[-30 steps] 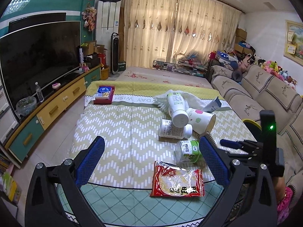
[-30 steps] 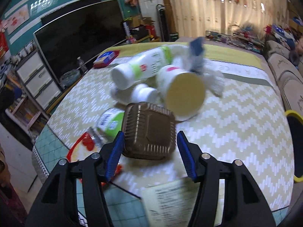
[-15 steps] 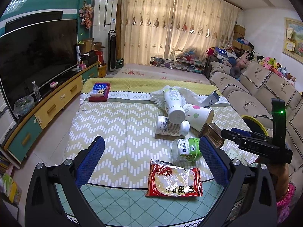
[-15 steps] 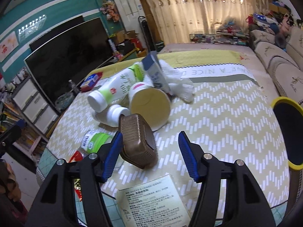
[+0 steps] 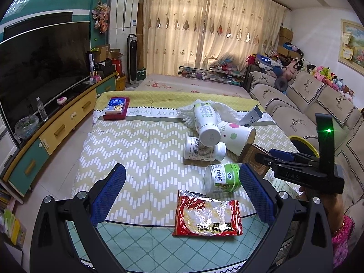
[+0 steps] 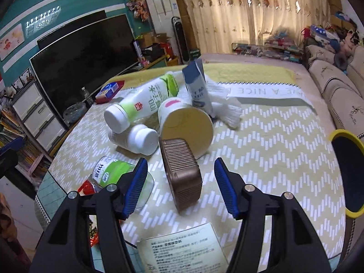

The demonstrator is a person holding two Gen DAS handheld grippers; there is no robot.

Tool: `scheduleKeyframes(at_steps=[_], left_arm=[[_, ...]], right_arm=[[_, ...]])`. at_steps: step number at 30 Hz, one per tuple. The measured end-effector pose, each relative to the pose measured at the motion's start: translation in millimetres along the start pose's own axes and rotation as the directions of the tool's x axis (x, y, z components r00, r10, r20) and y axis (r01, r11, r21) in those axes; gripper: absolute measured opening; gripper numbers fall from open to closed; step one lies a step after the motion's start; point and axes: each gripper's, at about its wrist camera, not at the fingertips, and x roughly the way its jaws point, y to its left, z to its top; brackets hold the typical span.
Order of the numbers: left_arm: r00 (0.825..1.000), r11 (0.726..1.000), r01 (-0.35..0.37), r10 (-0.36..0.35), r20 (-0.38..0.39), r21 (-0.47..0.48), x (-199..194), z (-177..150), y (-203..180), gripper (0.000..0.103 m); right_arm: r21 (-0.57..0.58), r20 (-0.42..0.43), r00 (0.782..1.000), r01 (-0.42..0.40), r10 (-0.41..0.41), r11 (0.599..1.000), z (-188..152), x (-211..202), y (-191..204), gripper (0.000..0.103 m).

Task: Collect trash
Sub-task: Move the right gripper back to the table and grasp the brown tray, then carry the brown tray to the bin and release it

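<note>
Ribbed brown tray among plastic trash
Both tongs, right (image 6: 180, 185) and left (image 5: 180, 193), gape; ribbed brown tray (image 6: 182, 177) stands on edge, ungripped, on the zigzag-clothed worktop (image 6: 273, 150).

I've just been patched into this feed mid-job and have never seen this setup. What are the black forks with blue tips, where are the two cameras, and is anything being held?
There is no robot: a person carries one hand-held gripper per hand, each with a fisheye camera looking along its two blue-padded fingers.

The left wrist view shows the left gripper standing open over the covered table, with nothing between its fingers. The right gripper enters at that picture's right edge.

The right wrist view shows the right gripper open around a ribbed brown container; the pads do not touch it, so nothing is held.

Also on the table: a red snack wrapper, a green-labelled jar, two white bottles, a paper cup, a printed leaflet.
</note>
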Motion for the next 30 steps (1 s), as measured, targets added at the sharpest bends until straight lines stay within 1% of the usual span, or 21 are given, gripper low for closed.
scheduleKeyframes(at_steps=[2,3,4,5,7,14,21,24,30], left_arm=[[1.000,1.000,0.003,-0.003,-0.004,0.001,1.7,-0.2,-1.1,0.098],[1.000,1.000,0.005,-0.005,-0.007,0.003,2.9,-0.3,-1.8,0.098],[1.000,1.000,0.007,-0.007,-0.011,0.005,4.2,-0.5,-3.0,0.098],[1.000,1.000,0.009,-0.008,-0.013,0.008,5.2,-0.6,-4.1,0.098],[1.000,1.000,0.012,-0.012,-0.016,0.013,6.4,-0.8,-6.0,0.098],[0.999,1.000,0.017,-0.016,-0.030,0.018,13.7,-1.5,-9.4,0.098],[0.998,0.999,0.030,-0.028,-0.048,0.037,23.0,-2.0,-18.2,0.098],[0.998,0.998,0.038,-0.035,-0.057,0.046,28.2,-2.1,-23.4,0.098],[0.995,0.996,0.061,-0.056,-0.081,0.059,42.1,-1.1,-36.2,0.098]], right_arm=[[-0.005,-0.024,1.000,-0.015,0.015,1.000,1.0,6.6,-1.5,0.058],[-0.010,-0.039,0.999,-0.018,0.017,1.000,1.5,11.0,-1.4,0.056],[-0.011,-0.050,0.999,-0.021,0.020,1.000,1.6,14.1,-1.5,0.048],[-0.007,-0.064,0.998,-0.027,0.026,1.000,1.7,17.8,-2.0,0.043],[0.005,-0.079,0.996,-0.033,0.033,0.999,0.5,21.8,-4.1,0.025],[0.031,-0.021,0.999,-0.041,0.042,0.999,-4.3,2.7,-10.7,0.024],[0.059,0.033,0.999,-0.045,0.044,0.997,-2.9,-23.2,-26.4,0.024],[0.085,0.055,0.998,-0.020,0.015,0.996,-1.4,-33.5,-42.5,0.024],[0.190,0.077,0.993,0.069,-0.085,0.979,-3.6,-51.3,-103.6,0.024]])
